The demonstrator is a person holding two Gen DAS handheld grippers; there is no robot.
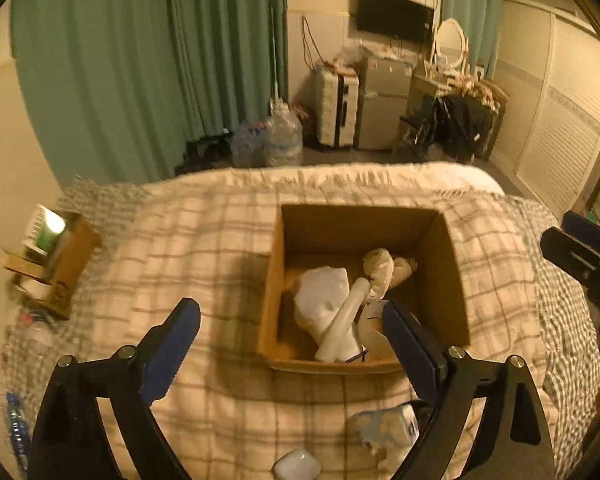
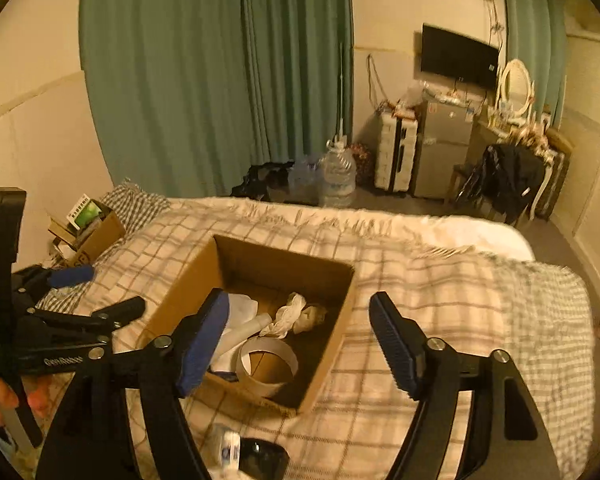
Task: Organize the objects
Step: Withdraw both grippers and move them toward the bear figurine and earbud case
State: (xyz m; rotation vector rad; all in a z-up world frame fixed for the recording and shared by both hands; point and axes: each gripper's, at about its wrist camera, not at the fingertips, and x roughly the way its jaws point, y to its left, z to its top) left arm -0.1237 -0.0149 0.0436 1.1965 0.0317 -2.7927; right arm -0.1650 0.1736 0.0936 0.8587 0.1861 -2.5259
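Note:
An open cardboard box (image 1: 452,280) (image 2: 332,320) sits on the plaid blanket of a bed. It holds a white cloth (image 1: 324,300), a white tube (image 1: 344,324), crumpled cream items (image 1: 380,268) (image 2: 300,312) and a tape roll (image 2: 266,364). My left gripper (image 1: 292,316) is open and empty, above the box's near left side. My right gripper (image 2: 300,320) is open and empty over the box. A tissue pack (image 1: 388,428) (image 2: 226,446), a white rounded case (image 1: 298,466) and a dark glossy object (image 2: 262,460) lie on the blanket near me.
A smaller cardboard box (image 1: 60,268) (image 2: 96,236) with papers stands at the bed's left edge. A blue pen-like object (image 1: 16,432) lies at the lower left. Water jugs (image 1: 284,136), a suitcase (image 1: 336,108), a small fridge (image 1: 380,108) and a chair with dark clothes (image 1: 460,124) stand beyond the bed.

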